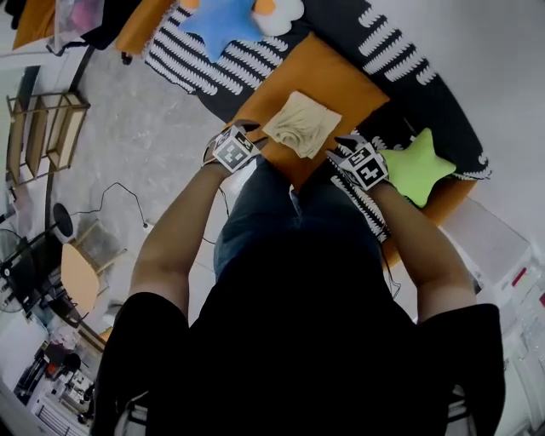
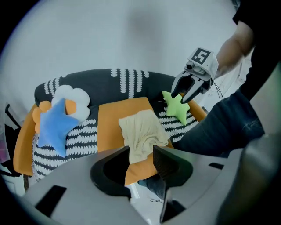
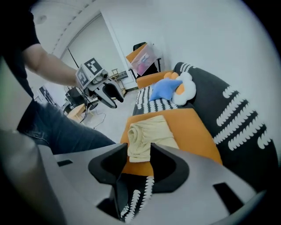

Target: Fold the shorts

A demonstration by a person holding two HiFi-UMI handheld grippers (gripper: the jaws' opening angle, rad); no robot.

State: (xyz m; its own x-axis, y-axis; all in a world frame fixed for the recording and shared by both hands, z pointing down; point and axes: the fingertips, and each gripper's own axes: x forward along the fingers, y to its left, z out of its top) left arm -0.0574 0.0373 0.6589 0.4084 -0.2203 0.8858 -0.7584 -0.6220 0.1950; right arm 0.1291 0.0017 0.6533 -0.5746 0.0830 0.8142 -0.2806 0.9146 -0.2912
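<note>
The beige shorts (image 1: 302, 123) lie folded into a small bundle on an orange cushion (image 1: 349, 81). They show in the left gripper view (image 2: 142, 131) and in the right gripper view (image 3: 148, 135) too. My left gripper (image 1: 252, 134) hangs above the cushion's near left corner, clear of the cloth. My right gripper (image 1: 342, 146) hangs above the near right corner. Both point steeply down. Seen along its own jaws, the left gripper (image 2: 141, 151) stands open with nothing between the pads, and so does the right gripper (image 3: 138, 149). Each shows in the other's view, the right gripper (image 2: 178, 97) and the left gripper (image 3: 116, 102).
A green star cushion (image 1: 417, 166) lies right of the orange cushion. A blue star cushion (image 1: 220, 24) and a white flower cushion (image 2: 72, 99) sit at the far end of the black-and-white striped sofa (image 1: 400, 51). My jeans-clad knees (image 1: 281, 209) touch its front. A wooden rack (image 1: 43, 132) stands on the floor at left.
</note>
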